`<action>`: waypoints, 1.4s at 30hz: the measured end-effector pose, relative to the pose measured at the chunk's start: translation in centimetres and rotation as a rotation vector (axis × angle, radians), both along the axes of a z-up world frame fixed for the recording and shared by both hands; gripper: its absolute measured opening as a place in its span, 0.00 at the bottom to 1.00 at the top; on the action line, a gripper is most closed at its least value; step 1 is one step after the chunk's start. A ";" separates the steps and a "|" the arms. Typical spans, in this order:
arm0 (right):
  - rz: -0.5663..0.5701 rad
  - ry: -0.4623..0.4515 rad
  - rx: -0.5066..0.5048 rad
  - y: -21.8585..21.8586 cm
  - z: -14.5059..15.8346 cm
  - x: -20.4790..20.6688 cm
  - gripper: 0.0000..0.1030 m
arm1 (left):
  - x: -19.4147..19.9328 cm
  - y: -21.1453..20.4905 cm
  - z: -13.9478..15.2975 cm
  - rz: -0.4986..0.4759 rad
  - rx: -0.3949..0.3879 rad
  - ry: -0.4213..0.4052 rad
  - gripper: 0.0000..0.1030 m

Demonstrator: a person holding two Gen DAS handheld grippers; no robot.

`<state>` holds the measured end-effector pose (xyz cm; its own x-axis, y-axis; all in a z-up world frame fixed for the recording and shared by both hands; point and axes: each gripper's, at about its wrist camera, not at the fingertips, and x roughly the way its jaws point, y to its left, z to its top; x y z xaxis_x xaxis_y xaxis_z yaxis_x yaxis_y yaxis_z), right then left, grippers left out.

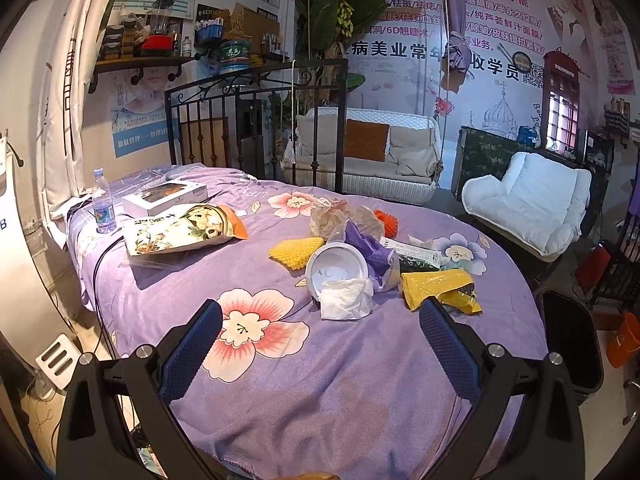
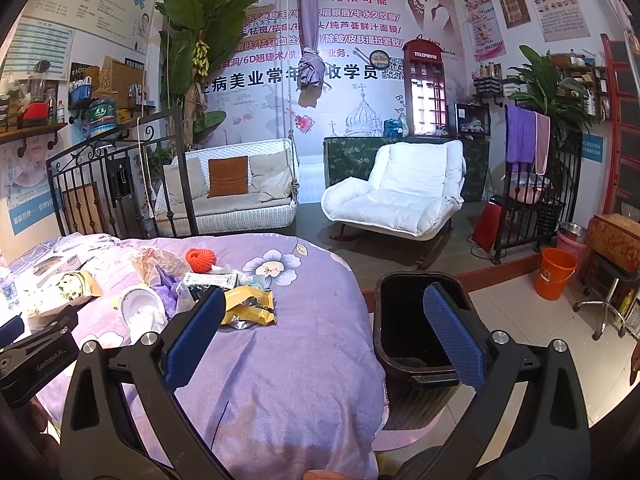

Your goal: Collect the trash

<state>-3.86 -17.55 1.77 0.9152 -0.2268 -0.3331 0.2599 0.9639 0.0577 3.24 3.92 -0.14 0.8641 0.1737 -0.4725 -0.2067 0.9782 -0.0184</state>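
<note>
Before me stood a bed [image 1: 304,380] under a purple flowered sheet, its black iron headboard [image 1: 256,120] at the far end. Beyond it hung a white wicker swing sofa [image 2: 232,196] with a brown cushion, beside a white padded rocking chair [image 2: 400,196]. A large printed banner [image 2: 352,40] covered the back wall, a banana plant [image 2: 200,12] rose in front, and pale tiles [image 2: 520,320] floored the right side.

Salon room w/ bed, seats, shelf
Bed [image 1: 340,380] in purple floral cover, iron headboard [image 1: 256,120] behind. On bed near headboard: water bottle [image 1: 103,203] upright, white box [image 1: 166,197] just beside it. White armchair [image 2: 400,192] & swing sofa [image 2: 232,184] beyond bed. Wall shelf [image 1: 140,62] w/ jars, blender. Orange bucket [image 2: 556,274] on floor, red phone-booth cabinet [image 2: 426,88] by wall, banana plant [image 2: 200,40].
</note>
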 end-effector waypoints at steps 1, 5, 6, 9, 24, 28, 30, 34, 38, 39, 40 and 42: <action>-0.001 -0.002 0.000 0.0 0.0 -0.1 0.95 | -0.1 0.0 0.0 0.001 0.001 -0.001 0.95; -0.001 -0.001 -0.001 0.0 0.1 -0.2 0.95 | -0.1 0.1 0.0 0.001 0.000 -0.003 0.95; 0.000 0.000 0.001 0.0 0.1 -0.2 0.95 | -0.1 0.1 0.0 0.001 0.001 -0.002 0.95; 0.001 0.000 0.000 -0.1 0.2 -0.3 0.95 | -0.1 0.2 -0.1 0.002 0.000 -0.002 0.95; 0.000 0.001 0.002 -0.3 0.3 -0.3 0.95 | 0.0 0.2 -0.3 0.002 0.002 -0.004 0.95; -0.001 0.000 0.000 -0.3 0.3 -0.3 0.95 | -0.1 0.2 -0.2 0.002 0.002 -0.004 0.95; -0.002 0.001 0.000 -0.2 0.2 -0.3 0.95 | 0.0 0.2 -0.3 0.002 0.002 -0.003 0.95; -0.001 0.007 -0.005 0.0 0.1 0.1 0.95 | 0.0 0.3 -0.4 0.002 0.005 0.004 0.95; -0.001 0.023 -0.013 0.4 -0.2 0.9 0.95 | 0.5 0.7 -0.7 0.012 0.003 0.014 0.95; 0.000 0.028 -0.013 0.4 -0.3 1.2 0.95 | 0.7 0.9 -0.8 0.013 0.003 0.016 0.95; 0.004 0.034 -0.011 0.5 -0.4 1.5 0.95 | 0.9 1.0 -0.9 0.015 0.003 0.017 0.95; 0.006 0.048 -0.022 0.7 -0.7 2.3 0.95 | 1.5 1.5 -1.1 0.029 0.006 0.026 0.95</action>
